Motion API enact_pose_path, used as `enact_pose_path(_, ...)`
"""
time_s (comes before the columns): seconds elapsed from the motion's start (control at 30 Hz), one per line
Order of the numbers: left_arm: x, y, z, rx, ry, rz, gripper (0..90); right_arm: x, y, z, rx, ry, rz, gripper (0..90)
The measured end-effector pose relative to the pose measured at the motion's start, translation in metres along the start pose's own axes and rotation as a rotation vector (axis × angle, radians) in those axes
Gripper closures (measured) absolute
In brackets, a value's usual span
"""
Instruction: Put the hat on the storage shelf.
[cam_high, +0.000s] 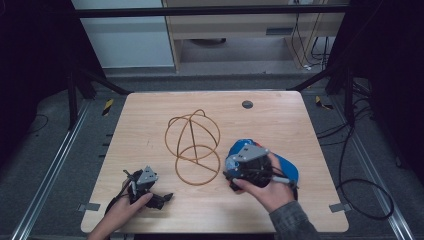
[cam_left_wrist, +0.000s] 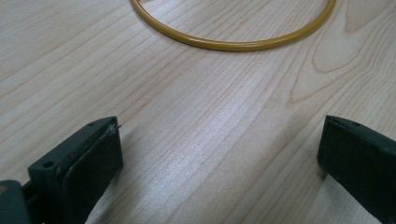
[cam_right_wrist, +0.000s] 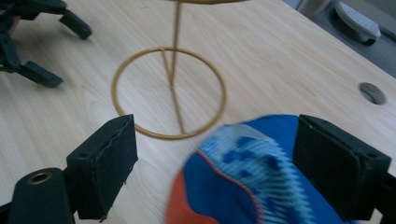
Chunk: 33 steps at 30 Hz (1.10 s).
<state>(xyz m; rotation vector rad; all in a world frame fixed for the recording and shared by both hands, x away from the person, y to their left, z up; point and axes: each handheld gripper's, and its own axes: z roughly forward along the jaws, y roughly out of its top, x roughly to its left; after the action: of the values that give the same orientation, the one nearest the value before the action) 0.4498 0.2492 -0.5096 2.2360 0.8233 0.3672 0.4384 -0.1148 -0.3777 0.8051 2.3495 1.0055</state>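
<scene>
Bench (cam_high: 150, 130): pale wood-grain top, with a small round grey grommet (cam_high: 247, 104) set near its far edge.

Left claw (cam_high: 159, 199): held in the person's left hand (cam_high: 120, 212) low over the near-left part of the bench. Jaws stand wide apart; in the left gripper view bare wood lies between them. Grey three-cornered plate on top.

Right claw (cam_right_wrist: 212, 172): held in the person's right hand (cam_high: 270, 192) over the near-right part of the bench. Jaws spread wide; grips nothing that can be seen.

Wire stand (cam_high: 192, 127): thin golden-yellow wire, a flat ring base resting on the bench with a slim upright rising to looped hoops above. It stands ahead of both claws and between them; the ring's near arc lies just ahead of the left claw's jaws, not touching them, and ahead and to the left of the right claw.

Blue cloth item (cam_right_wrist: 243, 177): blue fabric with paler blue patterning and an orange-red edge, blurred. In the right gripper view it sits between the right claw's jaws, closer to the right-hand one; whether it touches either cannot be told. In the high view it lies under and beside the right claw.
</scene>
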Motion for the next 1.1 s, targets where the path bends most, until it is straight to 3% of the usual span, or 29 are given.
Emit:
enact_pose_path(0.17, 0.000, 0.000, 0.000, 0.000, 0.000, 0.001, 0.0, -0.033, -0.007, -0.011, 0.077, -0.027, 0.001, 12.2)
enact_pose_path(0.37, 0.000, 0.000, 0.000, 0.000, 0.000, 0.001, 0.0, -0.063, -0.026, -0.014, 0.139, -0.007, 0.037, 12.9)
enact_pose_path(0.6, 0.000, 0.000, 0.000, 0.000, 0.001, 0.000, 0.0, -0.090, -0.039, -0.009, 0.164, 0.030, 0.082, 21.1)
enact_pose_path(0.83, 0.000, 0.000, 0.000, 0.004, 0.001, 0.004, 0.0, -0.093, -0.036, -0.001, 0.157, 0.103, 0.080, 26.5)
enact_pose_path(0.97, 0.000, 0.000, 0.000, 0.004, 0.001, 0.004, 0.0, -0.095, -0.037, 0.008, 0.188, 0.128, 0.074, 24.1)
enact_pose_path(1.1, 0.000, 0.000, 0.000, 0.004, 0.001, 0.004, 0.0, -0.099, -0.040, 0.021, 0.230, 0.160, 0.096, 29.4)
